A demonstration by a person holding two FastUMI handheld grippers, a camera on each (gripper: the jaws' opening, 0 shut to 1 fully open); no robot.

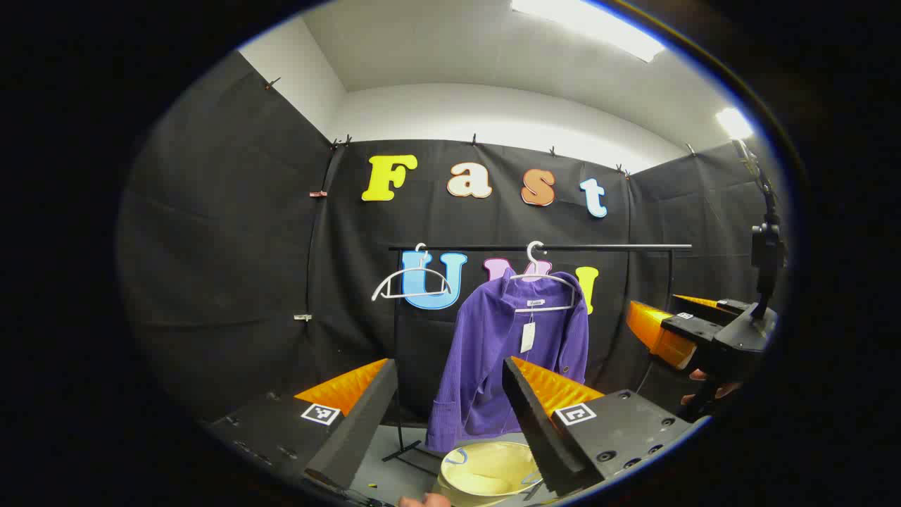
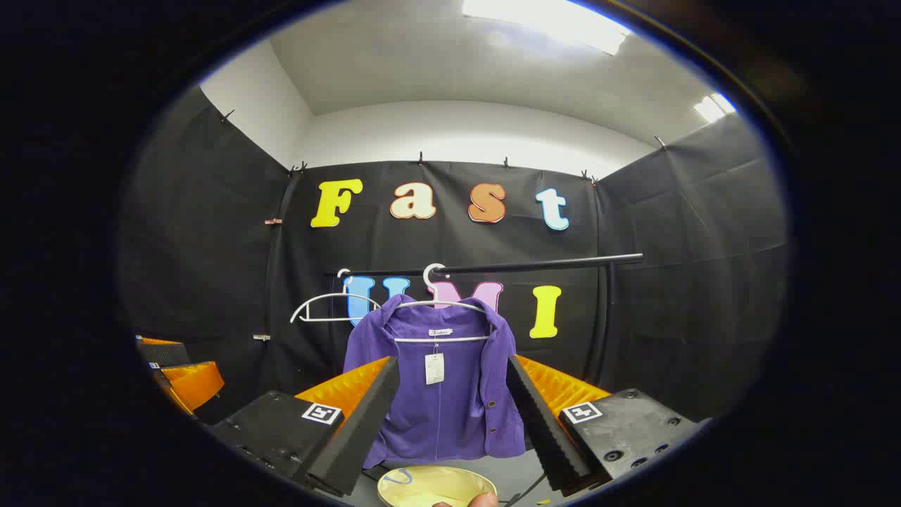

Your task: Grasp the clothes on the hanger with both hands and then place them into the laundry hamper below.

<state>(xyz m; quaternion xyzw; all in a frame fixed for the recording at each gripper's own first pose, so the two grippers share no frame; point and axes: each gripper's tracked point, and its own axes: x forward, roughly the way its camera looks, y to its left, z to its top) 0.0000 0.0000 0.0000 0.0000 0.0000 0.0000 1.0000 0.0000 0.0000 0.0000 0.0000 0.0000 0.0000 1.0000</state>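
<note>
A purple jacket [image 2: 440,384] hangs on a white hanger [image 2: 440,304] from the black rail [image 2: 493,267], directly above the pale yellow hamper [image 2: 436,487]. Both the left hand-held gripper [image 1: 450,394] and right hand-held gripper [image 2: 450,394] are spread wide, near the jacket without touching it. An empty hanger [image 1: 412,285] hangs to its left.

jacket [image 2: 450,401]: purple cloth, finely ribbed like corduroy, matt; small round buttons down the front edge
tag [image 2: 434,368]: white, paper or card, flat, hangs from the collar
hanger under jacket [image 2: 442,304]: white, smooth, looks like plastic, slight sheen
empty hanger [image 1: 412,285]: white, thin, smooth; plastic or coated wire, cannot tell which
rail [image 1: 598,247]: dark metal tube, smooth, faint gloss along the top
laundry hamper [image 1: 489,470]: pale yellow, smooth inner wall, looks like plastic, soft sheen
booth wall [image 1: 232,282]: black cloth, matt, creased
left gripper [image 1: 450,394]: fingers with ridged faces, rough; bodies matt hard plastic
right gripper [image 2: 450,398]: same ridged faces, matt bodies
floor [image 1: 401,472]: grey, smooth, matt
</note>
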